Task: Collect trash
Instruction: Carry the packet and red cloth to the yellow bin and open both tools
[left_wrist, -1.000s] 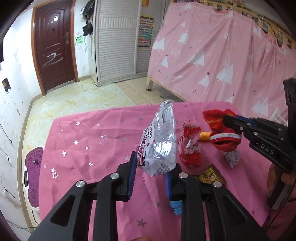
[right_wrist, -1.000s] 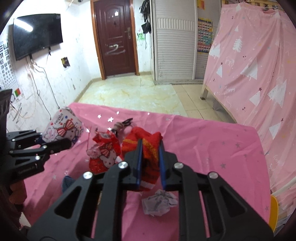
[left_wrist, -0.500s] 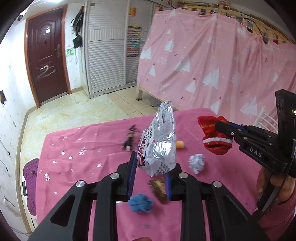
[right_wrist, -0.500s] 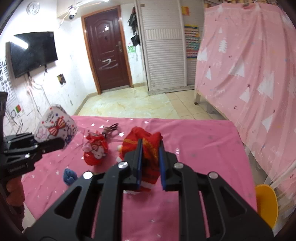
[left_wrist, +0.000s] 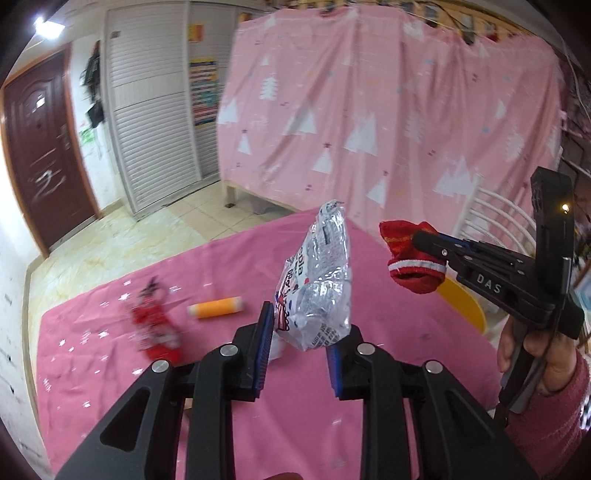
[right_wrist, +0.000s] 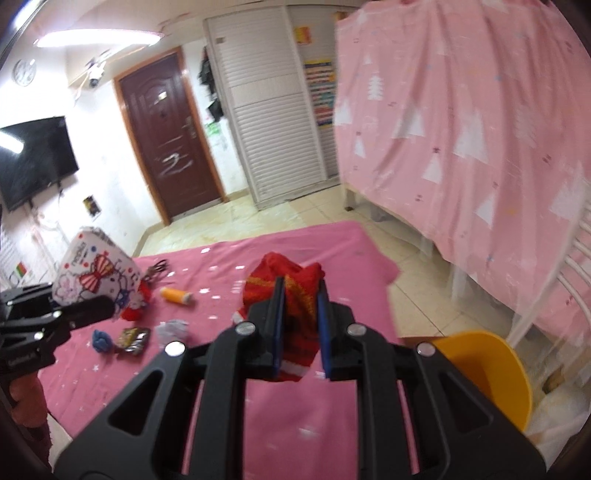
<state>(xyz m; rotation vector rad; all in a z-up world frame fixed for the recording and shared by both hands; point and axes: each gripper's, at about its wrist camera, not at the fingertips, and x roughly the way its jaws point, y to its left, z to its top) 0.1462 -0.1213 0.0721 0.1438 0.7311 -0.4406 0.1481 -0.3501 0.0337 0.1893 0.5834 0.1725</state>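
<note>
Centre frame: a crinkled wrapper (left_wrist: 317, 280) is clamped in the left gripper (left_wrist: 301, 345), a red sock (right_wrist: 291, 295) in the right gripper (right_wrist: 300, 314); the slick foil may slip before the yellow bin (right_wrist: 491, 365), lower right, is reached.

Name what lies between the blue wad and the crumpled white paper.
A dark snack wrapper, between the blue wad and the crumpled white paper, in the right wrist view.

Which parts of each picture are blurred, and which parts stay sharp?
Left wrist view: the red packet and orange tube on the table are smeared, while the silver bag is sharp. Right wrist view: the curtain is streaked; the red sock is crisp.
</note>
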